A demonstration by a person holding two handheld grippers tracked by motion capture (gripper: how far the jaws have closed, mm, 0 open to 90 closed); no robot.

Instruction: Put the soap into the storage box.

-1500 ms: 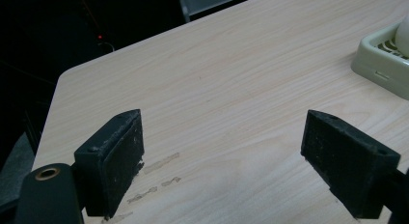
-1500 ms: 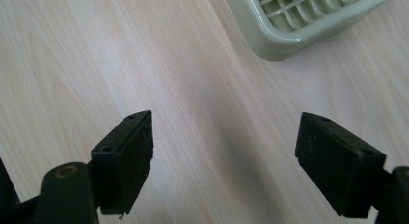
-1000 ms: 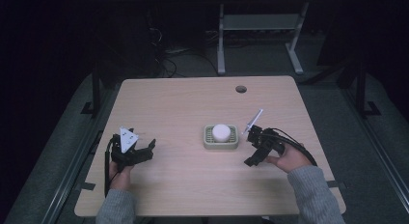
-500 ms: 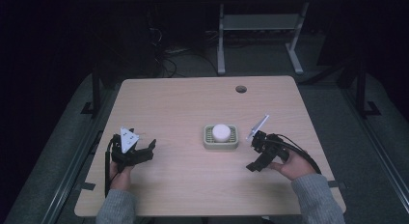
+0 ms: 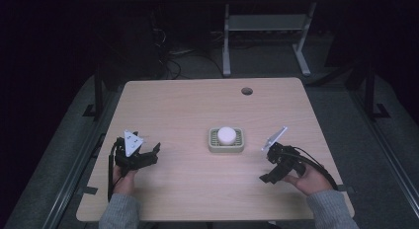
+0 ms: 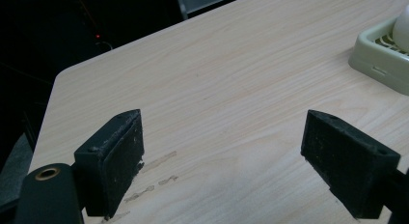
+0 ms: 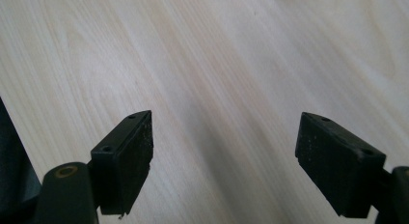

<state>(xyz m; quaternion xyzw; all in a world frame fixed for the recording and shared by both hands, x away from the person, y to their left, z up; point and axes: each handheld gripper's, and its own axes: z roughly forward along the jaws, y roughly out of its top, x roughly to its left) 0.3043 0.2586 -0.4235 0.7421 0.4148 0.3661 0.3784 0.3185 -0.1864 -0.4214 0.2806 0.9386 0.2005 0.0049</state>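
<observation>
Near the worktop's [image 5: 188,105] middle, toward the right edge, white ball [image 5: 227,135] sat in green tray [image 5: 213,144], between left tool [image 5: 148,156] and right tool [image 5: 267,166]; both wide, empty, apart from it.

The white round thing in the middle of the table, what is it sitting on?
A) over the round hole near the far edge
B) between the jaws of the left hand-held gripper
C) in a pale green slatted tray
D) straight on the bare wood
C: the white round object rests in the pale green slatted tray, apart from both hand-held grippers, whose jaws stand open over bare wood.
</observation>
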